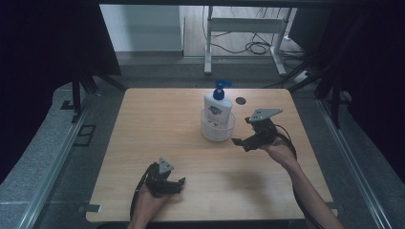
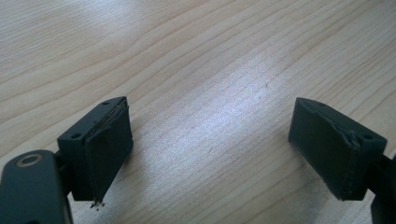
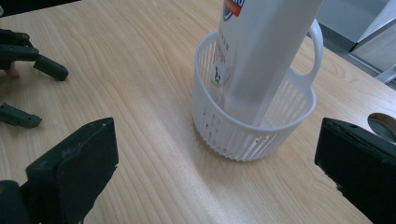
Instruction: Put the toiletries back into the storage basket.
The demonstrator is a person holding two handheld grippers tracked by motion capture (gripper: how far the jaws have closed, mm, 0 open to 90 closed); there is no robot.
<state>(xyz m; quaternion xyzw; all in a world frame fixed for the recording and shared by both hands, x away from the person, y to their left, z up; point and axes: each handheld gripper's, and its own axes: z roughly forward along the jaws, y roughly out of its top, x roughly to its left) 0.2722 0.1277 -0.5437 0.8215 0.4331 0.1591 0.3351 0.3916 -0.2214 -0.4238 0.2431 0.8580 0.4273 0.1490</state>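
A white pump bottle (image 1: 218, 106) with a blue pump head stands upright in a small round white slotted basket (image 1: 217, 131) at the middle back of the wooden table (image 1: 157, 124). My right gripper (image 1: 242, 130) is open, just right of the basket and pointing at it. In the right gripper view the basket (image 3: 243, 135) and the bottle (image 3: 266, 56) sit just ahead of the spread jaws of the right gripper (image 3: 217, 140). My left gripper (image 1: 179, 185) rests open near the front edge. Between the jaws of the left gripper (image 2: 210, 116) there is bare wood.
A round hole (image 1: 240, 100) is set in the tabletop behind the basket, also at the right edge of the right gripper view (image 3: 383, 123). A white desk frame (image 1: 243, 28) and cables stand on the floor beyond the table. Dark curtains hang on both sides.
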